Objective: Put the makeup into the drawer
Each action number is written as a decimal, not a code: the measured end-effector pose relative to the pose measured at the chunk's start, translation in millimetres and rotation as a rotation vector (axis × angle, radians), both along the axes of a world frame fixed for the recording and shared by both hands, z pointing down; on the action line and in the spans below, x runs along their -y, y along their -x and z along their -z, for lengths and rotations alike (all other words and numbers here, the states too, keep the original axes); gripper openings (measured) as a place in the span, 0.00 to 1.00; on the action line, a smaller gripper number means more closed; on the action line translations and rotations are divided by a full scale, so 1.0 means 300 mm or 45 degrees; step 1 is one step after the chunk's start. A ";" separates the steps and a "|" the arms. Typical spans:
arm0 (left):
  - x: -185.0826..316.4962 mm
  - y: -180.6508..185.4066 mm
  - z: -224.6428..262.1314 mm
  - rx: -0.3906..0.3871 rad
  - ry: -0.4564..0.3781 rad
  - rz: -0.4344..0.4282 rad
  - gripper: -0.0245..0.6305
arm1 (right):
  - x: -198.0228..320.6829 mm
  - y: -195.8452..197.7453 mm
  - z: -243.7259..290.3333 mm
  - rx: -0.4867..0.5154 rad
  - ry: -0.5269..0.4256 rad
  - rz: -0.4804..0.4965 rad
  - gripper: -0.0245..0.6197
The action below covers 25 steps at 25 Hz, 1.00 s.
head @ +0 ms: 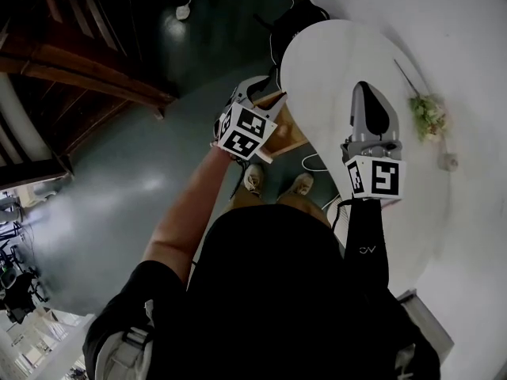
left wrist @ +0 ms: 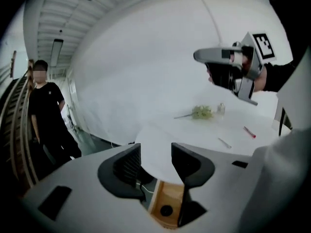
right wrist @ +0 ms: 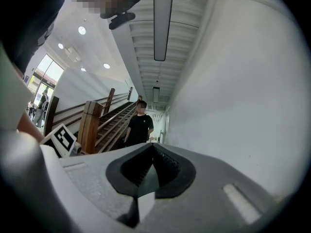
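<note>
Left gripper (left wrist: 155, 159) angled over drawer (left wrist: 167, 204), fingers (left wrist: 128, 165) apart, right gripper (right wrist: 153, 155) level

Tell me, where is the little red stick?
In the left gripper view, the thin red stick lies on the round white table, right of the green leafy sprig.

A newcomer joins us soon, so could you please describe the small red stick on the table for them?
On the white table, find the green sprig with the small glass bottle beside it. Right of them in the left gripper view lie two thin sticks; the red stick is the farther right, the only red thing there, unlike the pale stick.
</note>
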State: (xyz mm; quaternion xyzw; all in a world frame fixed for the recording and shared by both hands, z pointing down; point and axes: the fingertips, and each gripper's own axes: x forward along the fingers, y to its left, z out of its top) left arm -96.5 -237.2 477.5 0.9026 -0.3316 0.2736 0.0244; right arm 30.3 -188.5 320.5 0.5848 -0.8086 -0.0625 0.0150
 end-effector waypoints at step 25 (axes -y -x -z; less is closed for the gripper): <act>-0.175 -0.461 0.453 -0.271 -0.368 -0.366 0.33 | -0.197 -0.341 0.076 -0.010 -0.069 -0.328 0.05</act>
